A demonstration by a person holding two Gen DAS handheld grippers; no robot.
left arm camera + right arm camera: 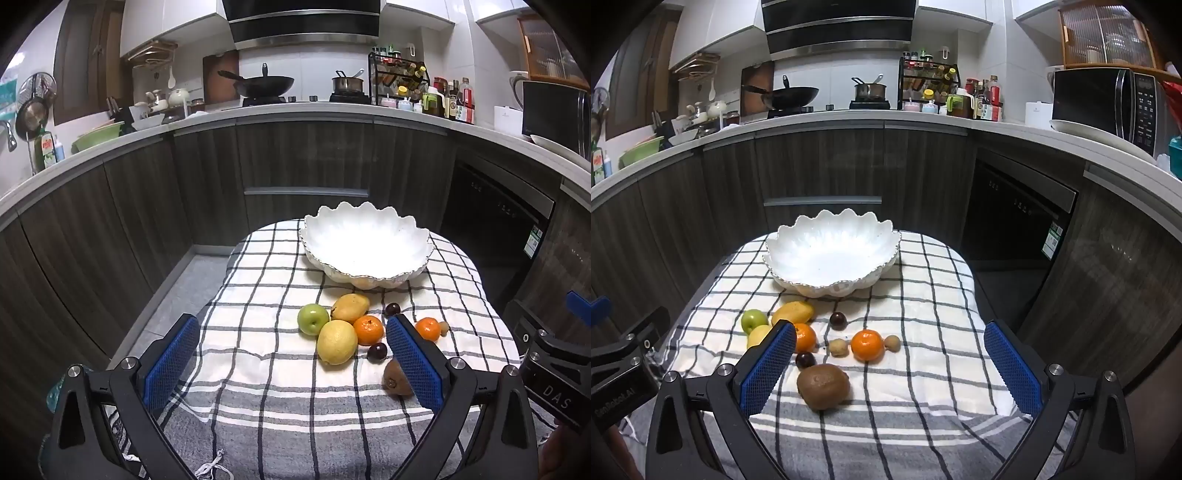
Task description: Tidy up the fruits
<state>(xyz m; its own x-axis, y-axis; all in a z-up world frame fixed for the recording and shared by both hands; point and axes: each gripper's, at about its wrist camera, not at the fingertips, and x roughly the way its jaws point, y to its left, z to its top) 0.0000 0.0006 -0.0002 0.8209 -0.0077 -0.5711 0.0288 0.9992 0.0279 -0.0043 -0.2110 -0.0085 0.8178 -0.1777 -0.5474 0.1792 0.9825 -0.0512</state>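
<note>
An empty white scalloped bowl [365,243] [831,251] stands at the far end of a checked cloth. In front of it lie a green apple [313,318] [753,320], a mango [350,307] [793,312], a lemon [337,342] [758,335], two mandarins [368,329] [867,345], two dark plums [377,352] [838,319], a brown kiwi [396,378] [823,386] and small tan fruits [838,347]. My left gripper [291,328] is open and empty, near the lemon. My right gripper [890,334] is open and empty, with the kiwi just ahead.
The checked cloth [280,406] [923,369] covers a small table whose edges drop to the floor on both sides. Dark kitchen cabinets [303,162] and a worktop with pans stand behind. The other gripper's body shows at the right edge of the left wrist view [557,369].
</note>
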